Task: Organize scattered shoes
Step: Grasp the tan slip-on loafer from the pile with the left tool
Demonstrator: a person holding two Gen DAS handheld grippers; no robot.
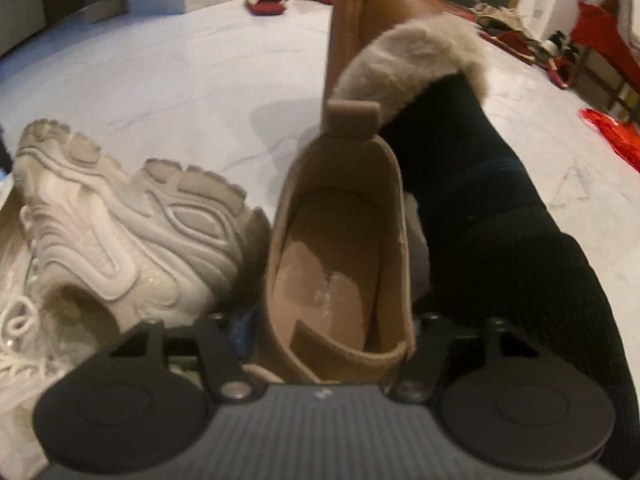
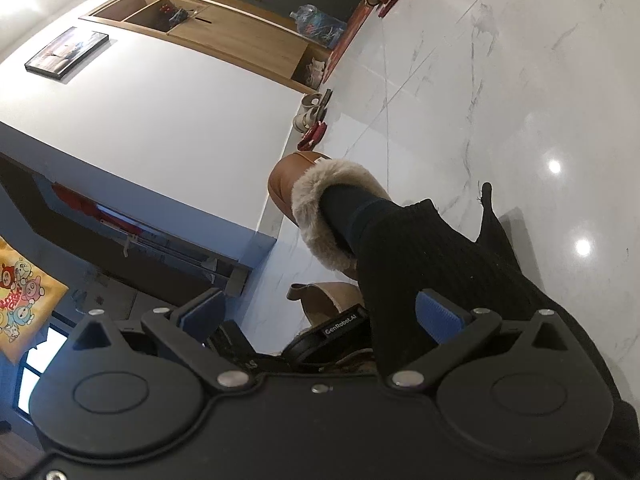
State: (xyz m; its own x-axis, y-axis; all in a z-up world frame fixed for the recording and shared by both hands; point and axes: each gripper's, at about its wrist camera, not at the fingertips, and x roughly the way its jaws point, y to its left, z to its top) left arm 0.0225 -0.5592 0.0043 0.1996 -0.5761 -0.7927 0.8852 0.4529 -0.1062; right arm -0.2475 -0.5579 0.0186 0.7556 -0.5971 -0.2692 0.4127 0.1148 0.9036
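In the left wrist view a tan suede shoe [image 1: 340, 264] sits between my left gripper's [image 1: 332, 320] jaws, heel end up, and the gripper is shut on it. A chunky white sneaker [image 1: 128, 232] lies on its side just left of it. A person's leg in black [image 1: 500, 220] with a fur-trimmed brown slipper [image 1: 400, 52] stands right of the shoe. In the right wrist view my right gripper [image 2: 320, 316] is open and empty, tilted, above the same slipper [image 2: 332, 204] and the tan shoe [image 2: 324, 300].
Red slippers [image 1: 267, 0] lie far back on the white marble floor [image 1: 180, 80]. More shoes and red items [image 1: 520, 36] crowd the right wall. In the right wrist view a white cabinet [image 2: 160, 128] and wooden shelving [image 2: 240, 36] stand left, with shoes [image 2: 314, 120] along the base.
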